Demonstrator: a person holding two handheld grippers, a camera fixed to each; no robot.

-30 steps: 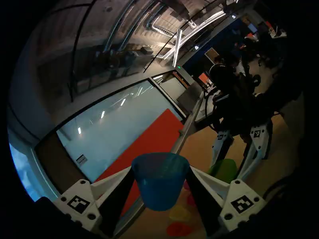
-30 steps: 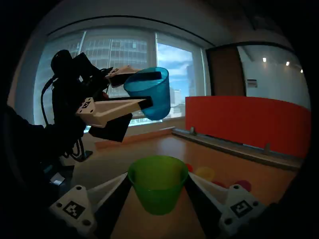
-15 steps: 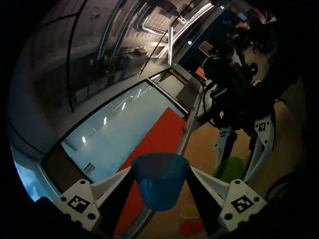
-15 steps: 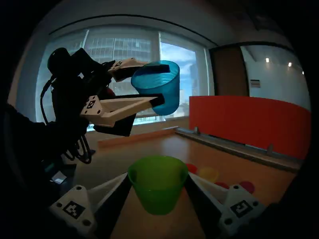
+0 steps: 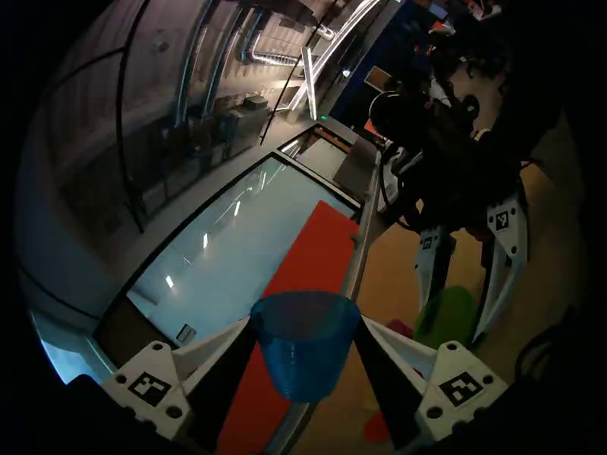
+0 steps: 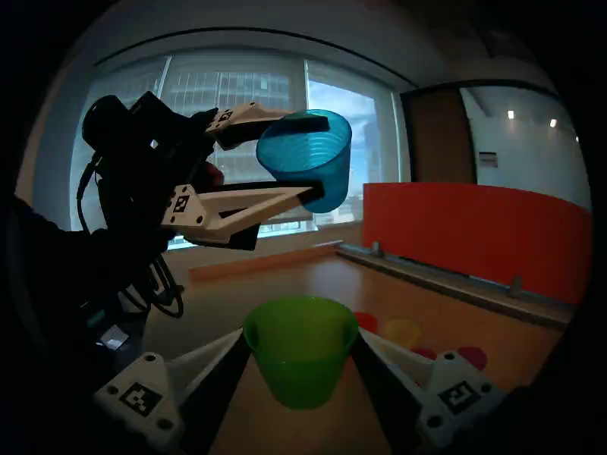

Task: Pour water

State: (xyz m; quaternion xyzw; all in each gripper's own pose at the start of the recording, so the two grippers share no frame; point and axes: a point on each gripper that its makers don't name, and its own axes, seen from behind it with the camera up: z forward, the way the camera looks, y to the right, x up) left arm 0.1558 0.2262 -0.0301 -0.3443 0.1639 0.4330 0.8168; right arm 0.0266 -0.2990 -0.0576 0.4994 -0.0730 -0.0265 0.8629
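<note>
The left gripper (image 6: 322, 156) has its jaws pressed on both sides of a translucent blue plastic cup (image 6: 306, 162). It holds the cup high and tilted at 12 o'clock above the green plastic cup (image 6: 300, 360), probably so a stream would fall into it. The right gripper (image 6: 300, 345) has its jaws clamped on that green cup, upright over the wooden counter (image 6: 319, 277), as receiver. No water can be made out.

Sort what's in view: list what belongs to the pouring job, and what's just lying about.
Job in hand:
- blue cup, tilted, held in the left gripper
- green cup, upright, held in the right gripper

Lying about:
- coloured discs on the table
- orange divider along the table's far edge
</note>
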